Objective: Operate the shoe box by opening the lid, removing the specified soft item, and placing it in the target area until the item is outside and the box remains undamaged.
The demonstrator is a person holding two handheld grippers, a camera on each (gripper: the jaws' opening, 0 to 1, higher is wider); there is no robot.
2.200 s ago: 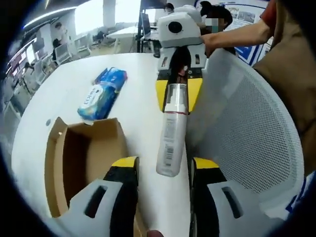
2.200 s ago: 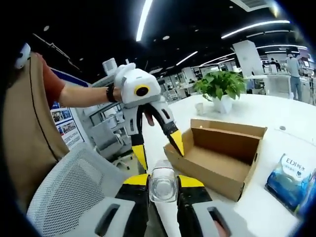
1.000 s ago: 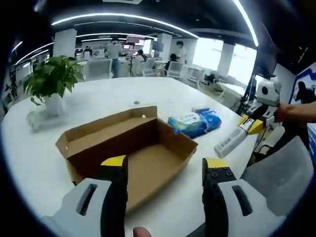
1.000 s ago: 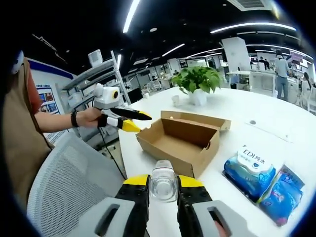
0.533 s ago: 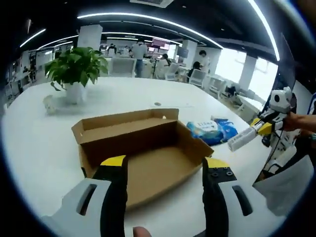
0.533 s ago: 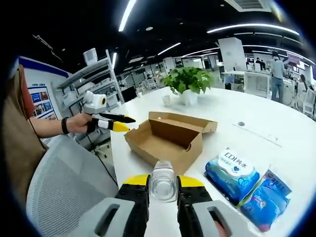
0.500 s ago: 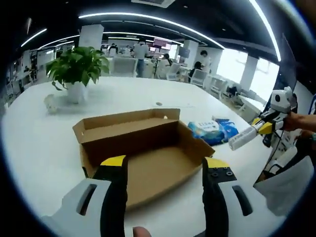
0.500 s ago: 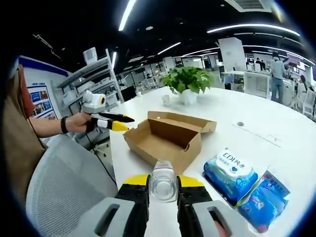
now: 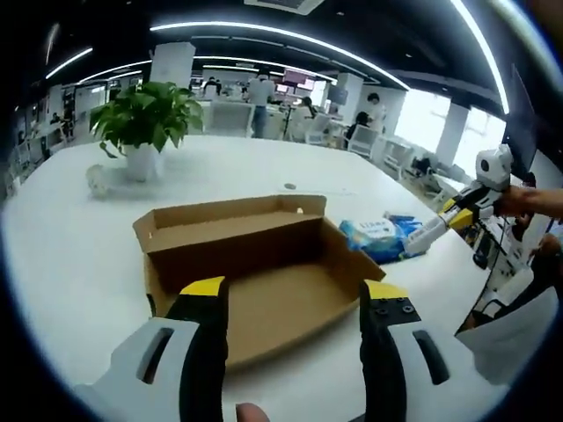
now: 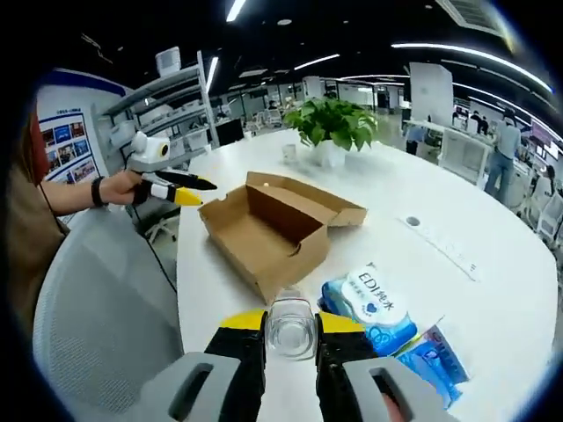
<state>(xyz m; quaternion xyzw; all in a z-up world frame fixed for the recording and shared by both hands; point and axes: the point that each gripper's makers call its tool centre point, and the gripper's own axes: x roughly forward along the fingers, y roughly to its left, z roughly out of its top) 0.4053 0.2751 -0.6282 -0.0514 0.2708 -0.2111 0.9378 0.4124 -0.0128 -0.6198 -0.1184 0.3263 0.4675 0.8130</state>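
Right gripper (image 10: 291,338) clamps a clear, round plastic bottle (image 10: 291,326). Just beyond its fingers, glossy blue packs (image 10: 371,309) read "EDI" on the white surface (image 10: 457,290). Left gripper (image 9: 295,303) gapes, seemingly empty, before the open brown cardboard box (image 9: 255,264).

Your left gripper view faces the open shoe box (image 9: 255,264) closely; your right gripper view overlooks it (image 10: 264,224) from its other side.

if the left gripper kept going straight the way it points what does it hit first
Probably the open box: the left gripper points at its near wall, jaws open and empty. Depth is hard to judge, but nothing lies between them.
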